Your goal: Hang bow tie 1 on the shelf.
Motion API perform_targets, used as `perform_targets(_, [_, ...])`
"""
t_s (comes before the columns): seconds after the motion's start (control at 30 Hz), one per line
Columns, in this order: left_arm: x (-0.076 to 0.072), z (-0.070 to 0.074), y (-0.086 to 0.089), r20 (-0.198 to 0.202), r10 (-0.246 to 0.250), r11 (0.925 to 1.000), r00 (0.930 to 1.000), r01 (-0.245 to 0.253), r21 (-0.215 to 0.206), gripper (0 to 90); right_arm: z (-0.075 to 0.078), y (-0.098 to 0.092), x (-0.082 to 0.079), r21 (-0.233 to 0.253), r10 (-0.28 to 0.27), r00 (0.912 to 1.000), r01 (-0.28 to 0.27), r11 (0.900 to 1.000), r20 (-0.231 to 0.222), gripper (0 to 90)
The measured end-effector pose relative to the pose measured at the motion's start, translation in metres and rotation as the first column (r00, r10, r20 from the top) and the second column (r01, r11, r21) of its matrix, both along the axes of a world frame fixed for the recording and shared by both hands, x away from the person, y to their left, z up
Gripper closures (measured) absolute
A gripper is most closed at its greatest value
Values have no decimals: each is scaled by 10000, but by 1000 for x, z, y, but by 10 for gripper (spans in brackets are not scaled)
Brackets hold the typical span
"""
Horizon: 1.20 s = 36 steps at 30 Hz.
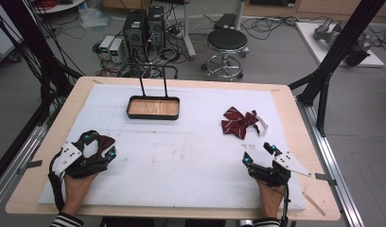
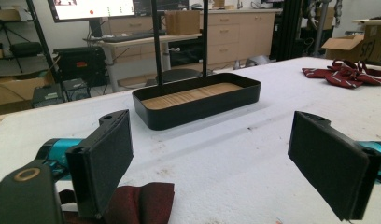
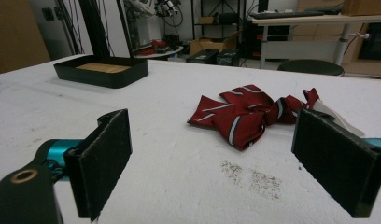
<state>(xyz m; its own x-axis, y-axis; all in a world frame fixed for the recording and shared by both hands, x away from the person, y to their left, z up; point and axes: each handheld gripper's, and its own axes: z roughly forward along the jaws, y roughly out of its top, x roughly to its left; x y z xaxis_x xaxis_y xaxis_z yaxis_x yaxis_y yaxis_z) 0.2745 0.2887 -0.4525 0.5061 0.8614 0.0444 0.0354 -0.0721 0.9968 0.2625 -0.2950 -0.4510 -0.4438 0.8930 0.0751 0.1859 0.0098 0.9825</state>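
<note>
Under the left gripper [image 1: 99, 147], a dark red cloth [image 2: 142, 203] is cut off by the near edge, its shape untellable. The tray's [image 2: 198, 100] handle top is cropped.

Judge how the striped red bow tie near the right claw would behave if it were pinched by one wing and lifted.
The striped red bow tie lies crumpled in soft folds on the white mat, so it would probably droop rather than hold shape. It looks like thin fabric, likely light. Its pale strap trails loose and may dangle or drag. The right claw stands open short of it.
</note>
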Motion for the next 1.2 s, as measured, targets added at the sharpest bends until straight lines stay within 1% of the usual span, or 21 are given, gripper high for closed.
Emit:
perform_targets(0.13, [0, 0, 1, -18, -5, 10000, 10000, 5, -4, 143, 0, -1, 0, 80, -10, 10000, 10, 10000, -15, 113])
perform_targets(0.23, [0, 0, 0, -8, -24, 10000, 10000, 24, 8, 143, 0, 0, 0, 15, 32, 10000, -32, 10000, 6, 113])
perform_targets(0.4, [0, 0, 0, 3, -29, 10000, 10000, 29, -8, 143, 0, 0, 2, -14, 99, 9998, -99, 9999, -161, 113])
perform_targets(0.5, [0, 0, 1, 46, -30, 10000, 10000, 30, -5, 143, 1, 1, 2, -78, 98, 9998, -100, 9999, -182, 113])
perform_targets(0.6, [0, 0, 1, 44, -31, 10000, 10000, 31, -34, 143, 1, 3, 3, -278, 60, 9996, -67, 9996, -275, 113])
perform_targets(0.63, [0, 0, 1, 39, -30, 10000, 10000, 30, -38, 143, 1, 3, 3, -278, 60, 9996, -67, 9996, -275, 113])
perform_targets(0.7, [0, 0, 1, 31, -19, 10000, 10000, 19, -62, 143, 2, 4, 5, -379, 56, 9991, -72, 9993, -423, 113])
perform_targets(0.73, [0, 0, 1, 32, -13, 10000, 10000, 13, -77, 143, 3, 5, 7, -489, 206, 9977, -238, 9985, -646, 113])
perform_targets(0.77, [0, 0, 1, 29, -13, 10000, 10000, 13, -83, 143, 3, 5, 7, -489, 206, 9977, -238, 9985, -646, 113])
perform_targets(0.8, [0, 0, 1, 31, -14, 10000, 10000, 14, -71, 143, 3, 5, 7, -615, 223, 9970, -269, 9977, -744, 113])
perform_targets(0.83, [0, 0, 1, 31, -19, 10000, 10000, 19, -55, 143, 3, 5, 8, -801, 251, 9974, -305, 9963, -675, 113])
perform_targets(0.87, [0, 0, 1, 38, -29, 10000, 10000, 29, -39, 143, 4, 5, 8, -869, 289, 9971, -350, 9956, -705, 113])
perform_targets(0.93, [0, 0, 1, 30, -13, 10000, 10000, 14, -70, 143, 8, 4, 10, -952, 338, 9956, -421, 9946, -879, 113])
perform_targets(1.03, [0, 0, 1, 27, -7, 10000, 10000, 8, -83, 143, 12, 3, 11, -960, 393, 9954, -477, 9942, -878, 113])
perform_targets(1.07, [0, 0, 1, 29, -9, 10000, 10000, 10, -83, 144, 19, 3, 14, -1009, 506, 9945, -598, 9931, -916, 113])
perform_targets(1.1, [0, 0, 1, 28, -11, 10000, 10000, 11, -80, 144, 19, 3, 14, -1009, 506, 9945, -598, 9931, -916, 113])
perform_targets(1.13, [0, 0, 1, 29, -10, 10000, 10000, 10, -79, 143, 25, 3, 17, -1103, 586, 9939, -689, 9915, -933, 113])
perform_targets(1.17, [0, 0, 1, 30, -12, 10000, 10000, 12, -77, 143, 25, 3, 17, -1103, 586, 9939, -689, 9915, -933, 113])
perform_targets(1.2, [0, 0, 1, 30, -11, 10000, 10000, 12, -75, 143, 28, 3, 18, -1139, 623, 9933, -733, 9908, -969, 113])
